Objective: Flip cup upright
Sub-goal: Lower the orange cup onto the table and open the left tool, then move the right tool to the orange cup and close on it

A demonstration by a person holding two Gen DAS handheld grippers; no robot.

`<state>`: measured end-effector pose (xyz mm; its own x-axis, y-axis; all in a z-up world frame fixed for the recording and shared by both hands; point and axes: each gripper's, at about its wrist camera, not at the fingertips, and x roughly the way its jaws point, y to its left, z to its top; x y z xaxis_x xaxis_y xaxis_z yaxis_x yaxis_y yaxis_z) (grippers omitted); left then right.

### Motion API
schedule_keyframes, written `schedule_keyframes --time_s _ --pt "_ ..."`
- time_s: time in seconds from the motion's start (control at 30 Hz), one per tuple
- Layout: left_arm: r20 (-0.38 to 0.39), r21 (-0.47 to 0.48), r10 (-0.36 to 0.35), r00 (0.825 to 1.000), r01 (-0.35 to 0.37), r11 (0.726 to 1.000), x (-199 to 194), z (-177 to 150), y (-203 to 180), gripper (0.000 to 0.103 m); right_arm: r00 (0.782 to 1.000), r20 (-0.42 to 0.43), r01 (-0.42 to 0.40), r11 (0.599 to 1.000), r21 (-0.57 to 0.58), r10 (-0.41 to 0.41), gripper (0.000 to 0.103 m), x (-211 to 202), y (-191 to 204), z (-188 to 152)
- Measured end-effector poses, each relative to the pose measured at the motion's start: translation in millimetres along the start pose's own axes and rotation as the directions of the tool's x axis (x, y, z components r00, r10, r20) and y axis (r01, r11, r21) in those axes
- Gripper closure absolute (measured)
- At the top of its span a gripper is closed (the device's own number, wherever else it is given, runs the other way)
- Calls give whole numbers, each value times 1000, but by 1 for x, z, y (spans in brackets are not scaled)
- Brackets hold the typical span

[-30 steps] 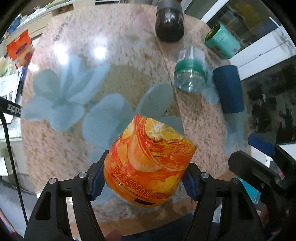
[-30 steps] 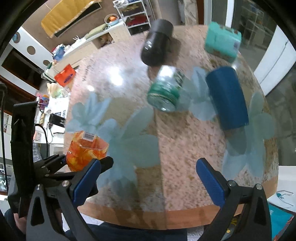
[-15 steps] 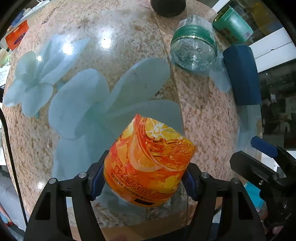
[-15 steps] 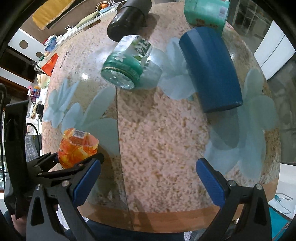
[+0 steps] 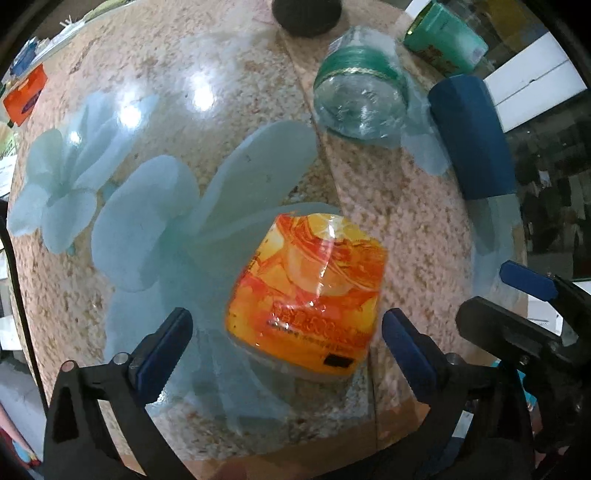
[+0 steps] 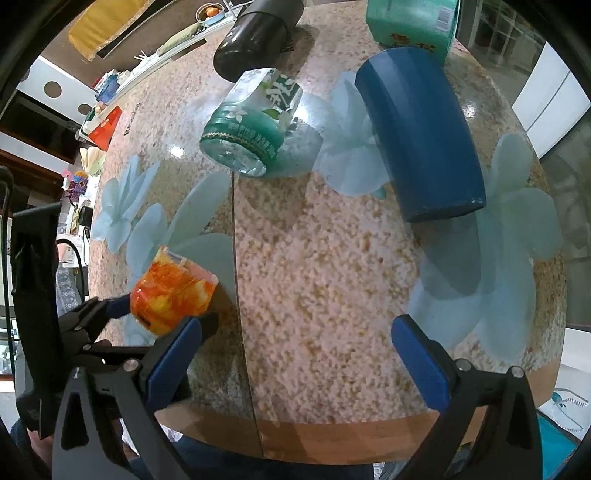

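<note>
An orange plastic cup (image 5: 308,295) with an orange-slice print stands on the round table (image 5: 229,66) near its front edge. My left gripper (image 5: 286,345) is open, its blue pads on either side of the cup with gaps to it. The cup also shows in the right wrist view (image 6: 173,295), between the left gripper's fingers (image 6: 114,308). My right gripper (image 6: 295,363) is open and empty above the table's front edge, to the right of the cup.
A clear cup with a green band (image 6: 251,122), a dark blue cup (image 6: 421,133), a black cup (image 6: 258,37) and a teal cup (image 6: 410,26) lie on their sides farther back. The right gripper's finger (image 5: 524,280) shows at right in the left wrist view.
My left gripper has opened and let go of the orange cup, which now rests on the table. Both grippers have moved forward and lower over the table.
</note>
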<state>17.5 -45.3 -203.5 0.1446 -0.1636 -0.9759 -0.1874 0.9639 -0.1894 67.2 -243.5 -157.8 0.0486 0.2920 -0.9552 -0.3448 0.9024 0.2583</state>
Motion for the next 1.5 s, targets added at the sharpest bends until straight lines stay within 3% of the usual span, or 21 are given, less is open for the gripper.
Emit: schedule_keyframes --time_s 0.23,0.5,0.77,1.0,1.2,1.5 --pt "0 20 -32 999 32 999 -20 6 -5 0 1000 22 -21 1000 23 21 0 -14 1 -1" --pt "47 96 -10 999 5 995 -72 5 -1 0 995 65 -82 995 58 78 0 -47 9 -1" --pt "97 119 -28 995 17 993 -122 6 36 0 988 93 -129 990 58 123 0 -70 45 4" --pt "71 141 -21 997 11 990 -118 9 79 0 992 48 -123 986 117 118 0 -42 73 11" --pt "34 174 -13 999 7 985 -105 12 112 0 986 -56 -141 964 226 157 0 4 87 23" --pt "-30 190 12 999 -6 982 -72 24 142 0 981 -179 -22 953 301 79 0 58 87 42"
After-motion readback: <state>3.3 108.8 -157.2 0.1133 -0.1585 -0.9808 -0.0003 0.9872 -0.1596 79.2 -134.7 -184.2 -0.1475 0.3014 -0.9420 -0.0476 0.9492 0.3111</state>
